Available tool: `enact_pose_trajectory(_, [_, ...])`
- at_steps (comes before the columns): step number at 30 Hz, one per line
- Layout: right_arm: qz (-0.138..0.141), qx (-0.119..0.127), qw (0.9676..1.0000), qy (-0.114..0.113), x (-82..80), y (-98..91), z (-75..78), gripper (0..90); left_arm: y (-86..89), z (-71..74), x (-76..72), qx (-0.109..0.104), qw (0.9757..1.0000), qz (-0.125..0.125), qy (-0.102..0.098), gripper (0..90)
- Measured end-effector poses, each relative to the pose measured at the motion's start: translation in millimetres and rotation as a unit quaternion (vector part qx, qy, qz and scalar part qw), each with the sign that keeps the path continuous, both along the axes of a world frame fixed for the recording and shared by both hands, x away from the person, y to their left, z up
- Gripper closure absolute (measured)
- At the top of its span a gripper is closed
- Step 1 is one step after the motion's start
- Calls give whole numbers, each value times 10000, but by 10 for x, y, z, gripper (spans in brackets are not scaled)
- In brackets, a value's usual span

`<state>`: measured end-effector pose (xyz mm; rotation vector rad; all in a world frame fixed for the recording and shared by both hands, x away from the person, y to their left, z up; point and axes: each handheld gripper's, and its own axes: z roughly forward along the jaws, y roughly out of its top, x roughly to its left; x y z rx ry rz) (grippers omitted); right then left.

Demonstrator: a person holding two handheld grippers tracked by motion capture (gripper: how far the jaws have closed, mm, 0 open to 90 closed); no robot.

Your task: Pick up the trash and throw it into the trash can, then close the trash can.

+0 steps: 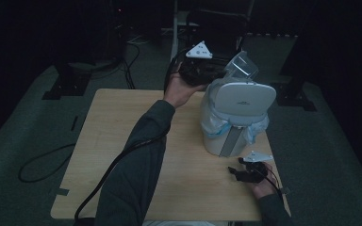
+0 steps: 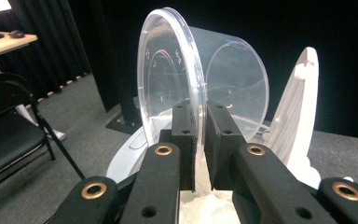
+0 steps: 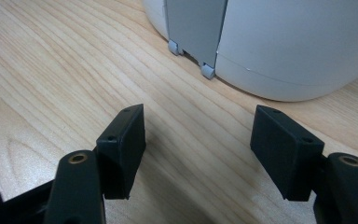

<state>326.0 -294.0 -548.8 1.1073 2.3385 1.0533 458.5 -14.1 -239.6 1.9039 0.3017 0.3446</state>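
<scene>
Two black jaws rise from the bottom of the frame, standing wide apart with nothing between them; the gripper (image 3: 198,154) hovers just over a pale wooden table (image 3: 51,79). Across the upper right sits the rounded white base of a bin (image 3: 298,51) (a grey panel with two small grey feet runs down its front, top centre).
</scene>
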Motion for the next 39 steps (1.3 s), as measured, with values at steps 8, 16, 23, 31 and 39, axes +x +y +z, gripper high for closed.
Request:
enact_pose_trajectory(8, [8,-1,10000,0,0,0,0,344,93,31,8,-276,9994,-120,140,682])
enact_pose_trajectory(16, [12,-4,10000,-3,0,0,-1,343,144,52,-42,-311,9993,-182,64,662])
enact_pose_trajectory(23, [15,-2,10000,-2,-1,0,0,344,201,-42,15,-322,9992,-112,220,645])
enact_pose_trajectory(31, [15,0,10000,3,-1,0,0,343,308,-89,-74,-297,9993,-146,156,627])
enact_pose_trajectory(39, [20,-7,10000,-3,2,1,0,342,422,-220,-226,-278,9991,-273,170,642])
